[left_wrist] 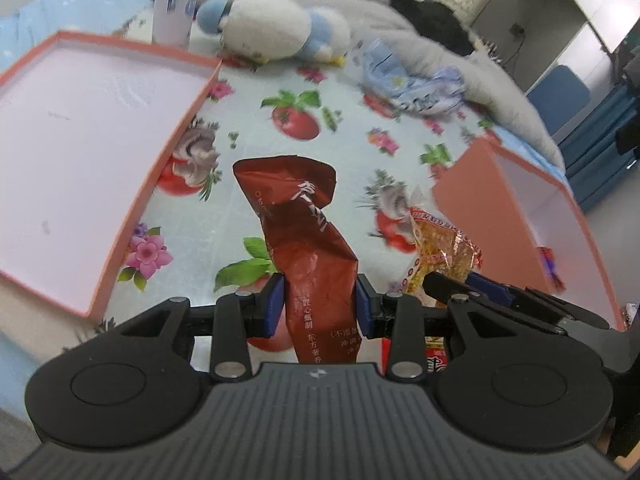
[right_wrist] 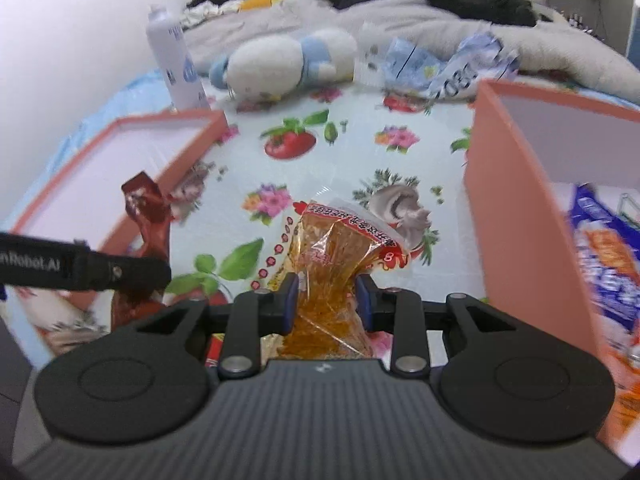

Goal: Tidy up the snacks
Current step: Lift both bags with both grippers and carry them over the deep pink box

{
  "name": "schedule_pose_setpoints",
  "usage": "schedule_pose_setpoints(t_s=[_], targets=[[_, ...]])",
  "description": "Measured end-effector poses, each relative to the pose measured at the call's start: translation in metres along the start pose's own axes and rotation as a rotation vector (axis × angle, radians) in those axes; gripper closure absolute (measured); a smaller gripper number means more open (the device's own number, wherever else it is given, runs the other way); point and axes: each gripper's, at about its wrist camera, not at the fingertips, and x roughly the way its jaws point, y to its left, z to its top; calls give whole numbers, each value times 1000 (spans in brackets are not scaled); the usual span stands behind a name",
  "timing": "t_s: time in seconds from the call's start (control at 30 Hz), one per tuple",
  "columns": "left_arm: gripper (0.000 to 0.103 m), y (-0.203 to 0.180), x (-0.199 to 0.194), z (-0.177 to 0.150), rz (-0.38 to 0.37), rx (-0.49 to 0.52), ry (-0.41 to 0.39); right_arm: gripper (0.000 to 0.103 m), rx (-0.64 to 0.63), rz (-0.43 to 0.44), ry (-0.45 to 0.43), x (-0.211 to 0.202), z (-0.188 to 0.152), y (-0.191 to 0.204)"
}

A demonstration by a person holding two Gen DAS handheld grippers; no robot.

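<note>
Snacks sit in both tools: the left gripper [left_wrist: 320, 308] is clamped on a dark red packet [left_wrist: 308, 248], its blue pads denting the wrapper, and the right gripper [right_wrist: 327, 304] pinches a clear packet of golden strips [right_wrist: 332, 268] at its waist. Both packets stand up off the flowered cloth [left_wrist: 248, 152], the two grippers close side by side. Their lower ends are cut off behind the gripper bodies, where a red wrapper shows only in slivers. Open cloth runs ahead between two pink boxes: the shallow lid [left_wrist: 80, 152] on the left, bare inside, and the deeper box [right_wrist: 520, 216] on the right, whose near wall stands tall beside the right gripper. A blue-and-orange bag [right_wrist: 604, 256] inside it is blurred. Farther off lie a plush toy [left_wrist: 276, 30], a white bottle [right_wrist: 176, 60] and crumpled blue wrappers [right_wrist: 440, 64], all soft-focused.
</note>
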Motion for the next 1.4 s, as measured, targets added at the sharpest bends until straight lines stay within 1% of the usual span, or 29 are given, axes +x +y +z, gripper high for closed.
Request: schedule_pose_setpoints(t_s=[0.13, 0.23, 0.33, 0.47, 0.57, 0.63, 0.77, 0.97, 1.03, 1.13, 1.23, 1.4], targets=[[61, -19, -35, -10, -18, 21, -41, 70, 16, -3, -42, -46, 1, 0], [61, -30, -59, -20, -30, 24, -56, 70, 37, -5, -65, -79, -4, -1], [61, -44, -83, -30, -44, 34, -69, 70, 123, 26, -60, -107, -7, -9], [61, -61, -115, -43, -73, 39, -98, 70, 95, 2, -100, -146, -12, -4], [61, -73, -128, -55, -90, 63, -101, 70, 94, -16, -136, -172, -16, -4], [61, -81, -135, -63, -116, 75, -95, 70, 103, -32, -153, -189, -19, -5], [61, -95, -142, -76, -159, 94, -96, 70, 92, -79, -189, -217, -29, -10], [61, -123, -139, -85, -229, 141, -81, 69, 126, -151, -212, -249, -43, -30], [61, -136, -139, -88, -250, 172, -76, 69, 154, -175, -215, -258, -48, -38], [61, -154, -134, -90, -256, 220, -55, 69, 198, -193, -212, -268, -57, -48], [61, -170, -121, -89, -271, 254, -20, 69, 243, -201, -196, -270, -63, -60], [61, -193, -92, -78, -280, 269, 19, 69, 258, -224, -171, -254, -59, -82]])
